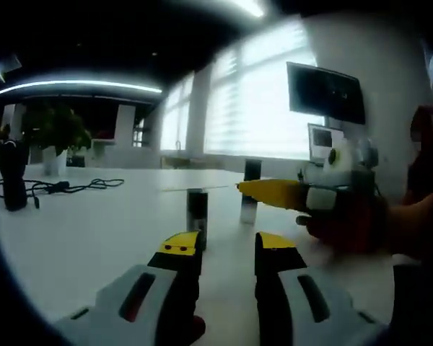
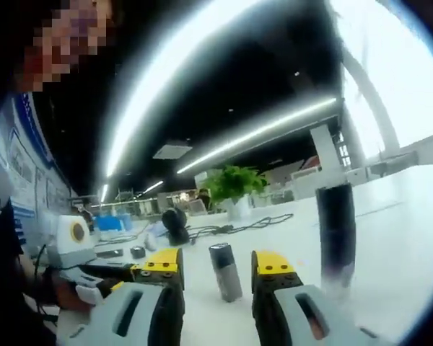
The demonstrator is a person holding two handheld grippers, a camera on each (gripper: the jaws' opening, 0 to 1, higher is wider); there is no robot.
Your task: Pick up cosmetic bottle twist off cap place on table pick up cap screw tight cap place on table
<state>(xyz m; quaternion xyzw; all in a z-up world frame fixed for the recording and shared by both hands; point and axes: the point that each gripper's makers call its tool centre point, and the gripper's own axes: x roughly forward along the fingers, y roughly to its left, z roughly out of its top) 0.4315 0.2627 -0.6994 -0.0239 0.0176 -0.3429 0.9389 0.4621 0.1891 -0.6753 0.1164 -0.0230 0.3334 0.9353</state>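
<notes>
Two small cosmetic pieces stand upright on the white table [image 1: 86, 231]. A short dark and grey cylinder [image 1: 197, 215] stands just beyond my left gripper [image 1: 227, 244], whose jaws are open with nothing between them. Farther off is a bottle [image 1: 250, 198] with a dark top and a pale lower part. My right gripper [image 1: 263, 189], held by a hand, reaches in beside that bottle. In the right gripper view the bottle [image 2: 337, 234] rises tall at the right. The short cylinder [image 2: 225, 271] shows ahead between the open jaws of my right gripper [image 2: 218, 262]; it is not held.
At the table's far left lie black cables [image 1: 65, 186], next to a dark upright object [image 1: 13, 184] and a potted plant [image 1: 54, 133]. A monitor [image 1: 325, 92] hangs at the right wall. In the right gripper view, a plant [image 2: 234, 184] and cables [image 2: 238, 225] sit behind the cylinder.
</notes>
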